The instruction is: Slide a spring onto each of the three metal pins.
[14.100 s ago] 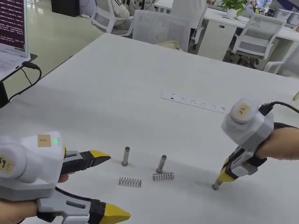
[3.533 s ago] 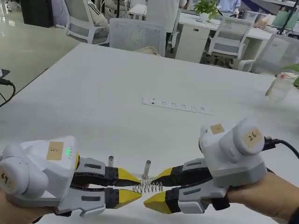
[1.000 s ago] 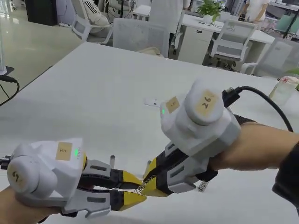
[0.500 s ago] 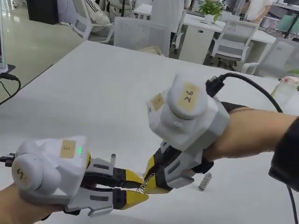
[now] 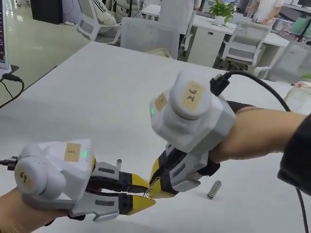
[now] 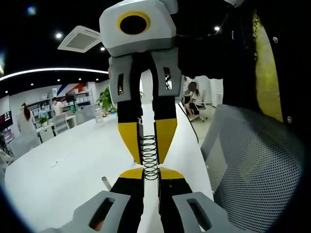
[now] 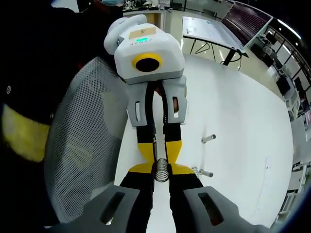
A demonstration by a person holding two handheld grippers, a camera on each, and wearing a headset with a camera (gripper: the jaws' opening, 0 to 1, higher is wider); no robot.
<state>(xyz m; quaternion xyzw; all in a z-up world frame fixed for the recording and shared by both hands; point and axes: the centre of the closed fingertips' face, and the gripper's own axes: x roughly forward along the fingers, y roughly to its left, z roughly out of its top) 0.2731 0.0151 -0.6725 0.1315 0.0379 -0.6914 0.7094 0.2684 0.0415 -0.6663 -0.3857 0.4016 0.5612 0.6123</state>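
The left claw (image 5: 144,192) and the right claw (image 5: 156,184) meet tip to tip low over the white desk (image 5: 97,97), and one spring (image 6: 149,154) is stretched between them. In the left gripper view the lower end of this spring sits between the left claw's own yellow fingertips (image 6: 130,174), which are nearly closed on it. The upper part runs up between the yellow fingertips (image 6: 166,138) of the right claw, which comes down from above and stands narrow, just as wide as the coil. In the right gripper view the same spring is seen from its end, as a round coil gripped at the right claw's tips, and the left claw faces it from the other side. Two bare metal pins (image 7: 208,139) (image 7: 201,172) stand on the desk to the side, apart from the claws. In the head view a second spring (image 5: 214,189) stands upright on the desk near the right claw; I cannot tell if a pin is inside it.
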